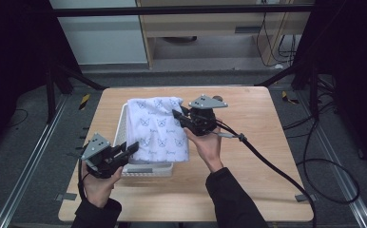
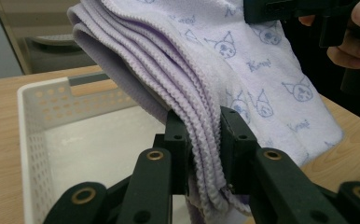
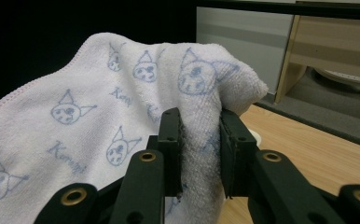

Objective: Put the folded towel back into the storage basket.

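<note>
You've got one folded towel (image 1: 159, 128), soft terry microfibre, pale lilac-white with blue cat-face prints and script lettering, stitched pinkish hem, held up over one white plastic basket (image 1: 149, 169). The basket is rectangular, its walls perforated with small round holes, a slot handle in the end wall, and it sits on the wood-grain table (image 1: 248, 161). Your left gripper (image 2: 199, 140) is clamped on the stacked folded edges: several ribbed layers are bunched between its two black jaws, with the basket interior just below and beyond them. Your right gripper (image 3: 200, 140) is pinched shut on a thick rounded fold of the same towel, the cloth spreading away to the left of its jaws. In the high view the towel spans between your left gripper at the near corner and your right gripper at the far side, draped across the basket's top. Two grippers, two hands, each gripper carrying a grey triangular plate; one black cable (image 1: 276, 166) trails off the right one across the table.
</note>
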